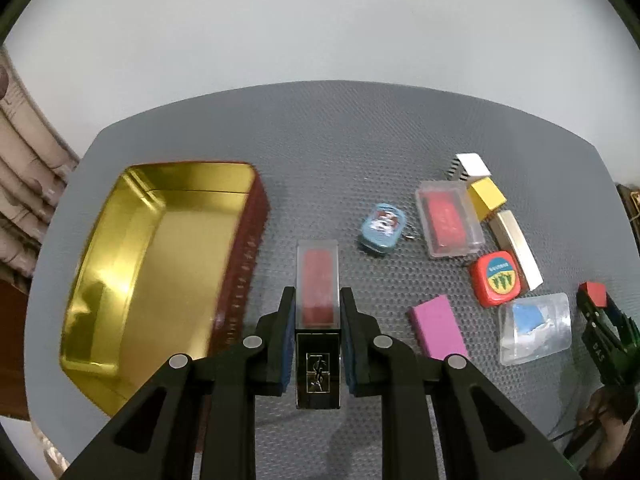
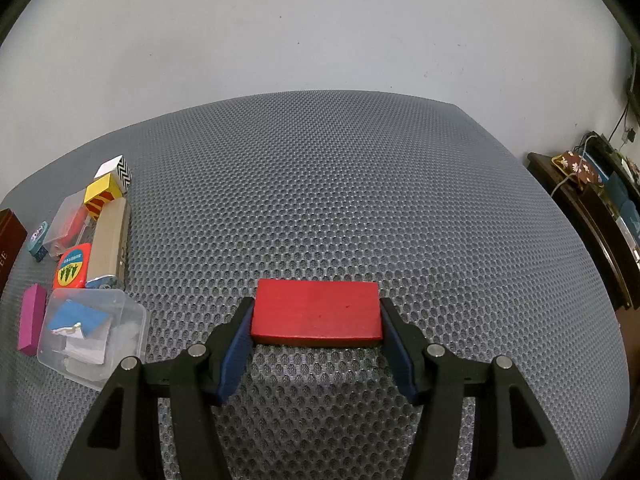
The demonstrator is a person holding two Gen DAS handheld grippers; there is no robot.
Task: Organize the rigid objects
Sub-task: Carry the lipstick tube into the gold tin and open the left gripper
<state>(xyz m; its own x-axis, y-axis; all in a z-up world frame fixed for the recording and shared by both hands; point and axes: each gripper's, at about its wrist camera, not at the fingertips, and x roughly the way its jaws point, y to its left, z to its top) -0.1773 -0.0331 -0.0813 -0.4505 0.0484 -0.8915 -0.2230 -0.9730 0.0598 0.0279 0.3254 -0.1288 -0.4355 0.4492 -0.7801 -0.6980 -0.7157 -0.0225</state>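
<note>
My left gripper (image 1: 318,304) is shut on a slim lip-gloss tube (image 1: 317,280) with a clear red body and a black monogrammed cap, held above the grey mat just right of the open gold-lined tin (image 1: 100,308). My right gripper (image 2: 316,312) is shut on a flat red block (image 2: 316,312), gripped by its short ends above the mat. In the left wrist view that right gripper (image 1: 596,300) shows at the far right edge with the red block (image 1: 595,294) in it.
Loose items lie in a cluster: blue oval tin (image 1: 382,229), clear case with red insert (image 1: 448,220), yellow box (image 1: 486,197), white zigzag box (image 1: 472,165), beige bar (image 1: 516,248), red tape measure (image 1: 497,278), pink block (image 1: 440,332), clear box with blue card (image 1: 536,328). A dark shelf (image 2: 592,216) stands right.
</note>
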